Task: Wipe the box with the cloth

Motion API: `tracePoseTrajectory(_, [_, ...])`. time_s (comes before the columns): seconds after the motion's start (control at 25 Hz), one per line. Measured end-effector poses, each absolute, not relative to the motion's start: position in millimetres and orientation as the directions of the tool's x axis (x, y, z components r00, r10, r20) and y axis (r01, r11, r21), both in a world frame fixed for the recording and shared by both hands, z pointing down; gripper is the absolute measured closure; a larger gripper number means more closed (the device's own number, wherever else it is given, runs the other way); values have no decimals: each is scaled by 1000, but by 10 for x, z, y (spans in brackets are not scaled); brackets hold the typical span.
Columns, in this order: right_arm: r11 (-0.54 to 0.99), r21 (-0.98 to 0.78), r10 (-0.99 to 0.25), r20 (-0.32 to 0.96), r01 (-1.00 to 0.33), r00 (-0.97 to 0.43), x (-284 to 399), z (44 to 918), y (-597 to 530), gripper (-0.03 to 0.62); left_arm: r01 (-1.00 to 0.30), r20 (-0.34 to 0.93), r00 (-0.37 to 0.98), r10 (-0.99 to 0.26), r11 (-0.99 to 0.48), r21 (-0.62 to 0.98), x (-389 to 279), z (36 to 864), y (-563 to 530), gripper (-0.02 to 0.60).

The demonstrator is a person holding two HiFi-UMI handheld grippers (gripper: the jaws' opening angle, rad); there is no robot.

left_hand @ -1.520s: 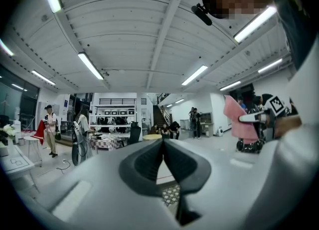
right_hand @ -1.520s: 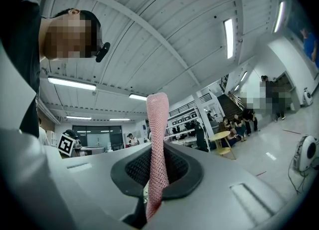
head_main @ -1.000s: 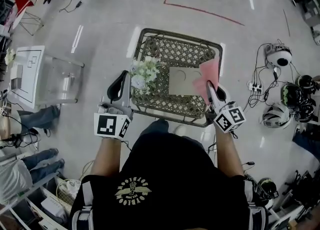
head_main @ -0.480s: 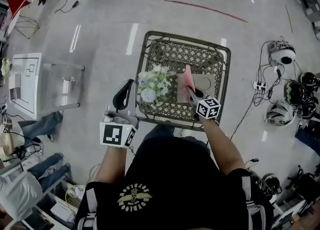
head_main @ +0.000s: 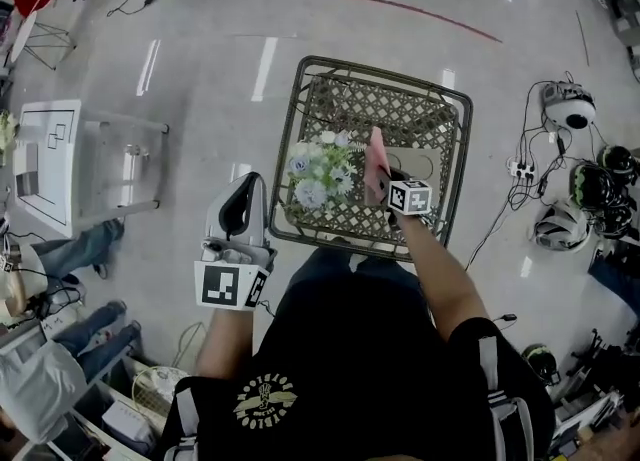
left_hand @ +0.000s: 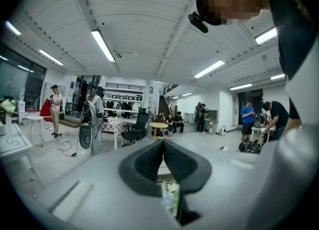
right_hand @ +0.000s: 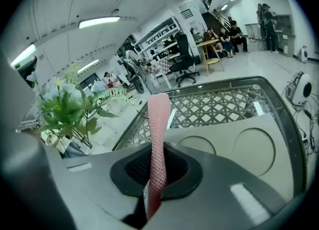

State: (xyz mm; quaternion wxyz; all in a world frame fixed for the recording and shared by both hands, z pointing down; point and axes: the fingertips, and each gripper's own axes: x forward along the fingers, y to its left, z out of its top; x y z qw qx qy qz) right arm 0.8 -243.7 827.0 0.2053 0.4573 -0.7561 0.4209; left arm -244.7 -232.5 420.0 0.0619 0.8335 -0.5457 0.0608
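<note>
A flat beige box (head_main: 426,163) with round cut-outs lies on the lattice-topped table (head_main: 340,99); in the right gripper view the box (right_hand: 234,146) sits just under the jaws. My right gripper (head_main: 383,177) is shut on a pink mesh cloth (head_main: 376,157), which stands up edge-on over the box's left part. The cloth (right_hand: 158,139) rises straight out between the jaws. My left gripper (head_main: 247,185) hangs off the table's near-left corner, shut with nothing in it (left_hand: 163,144).
A bunch of white and green artificial flowers (head_main: 320,177) stands on the table left of the box, close to the cloth. A white side table (head_main: 60,159) is at the left. Helmets and cables (head_main: 575,199) lie on the floor at the right.
My right gripper has carried the cloth leftward from the table's right edge to over the box beside the flowers. The left gripper has drifted slightly back from the table.
</note>
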Motion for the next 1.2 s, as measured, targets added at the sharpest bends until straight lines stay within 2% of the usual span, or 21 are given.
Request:
tracePoseTrajectory(0.32, [222, -357, -459, 782, -907, -421, 388, 8500, -2366, 577, -939, 183, 341, -922, -342, 23, -2420, 4131, -2093, 581])
tracePoseTrajectory(0.88, [51, -250, -460, 853, -967, -244, 1895, 8642, -2249, 577, -943, 178, 321, -930, -331, -28, -1972, 3941, -1843, 581])
tracePoseTrajectory(1.2, [49, -233, -445, 865, -971, -230, 2156, 8632, -2160, 577, -943, 178, 323, -930, -333, -29, -1794, 3918, -1776, 581])
